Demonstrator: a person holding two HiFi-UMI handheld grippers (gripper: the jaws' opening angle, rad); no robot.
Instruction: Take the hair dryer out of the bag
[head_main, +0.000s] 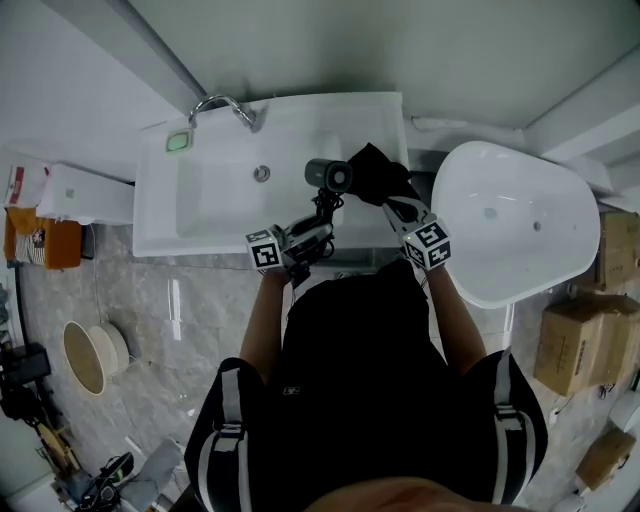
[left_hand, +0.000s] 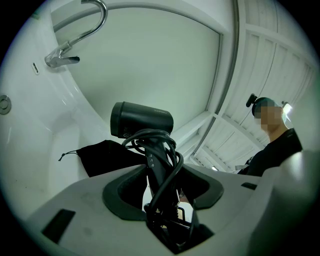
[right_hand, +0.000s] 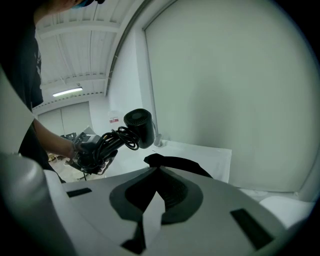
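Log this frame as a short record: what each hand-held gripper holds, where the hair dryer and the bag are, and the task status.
left hand-held gripper: shut on the handle of the black hair dryer, cord coiled round the handle
right hand-held gripper: jaws together, pinching the black cloth drawstring bag
dryer place: outside the bag, held above the white sink
bag place: beside the dryer, over the sink's right side
task status: dryer is out of the bag

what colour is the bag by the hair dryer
The bag is plain black; the left gripper view shows it best.
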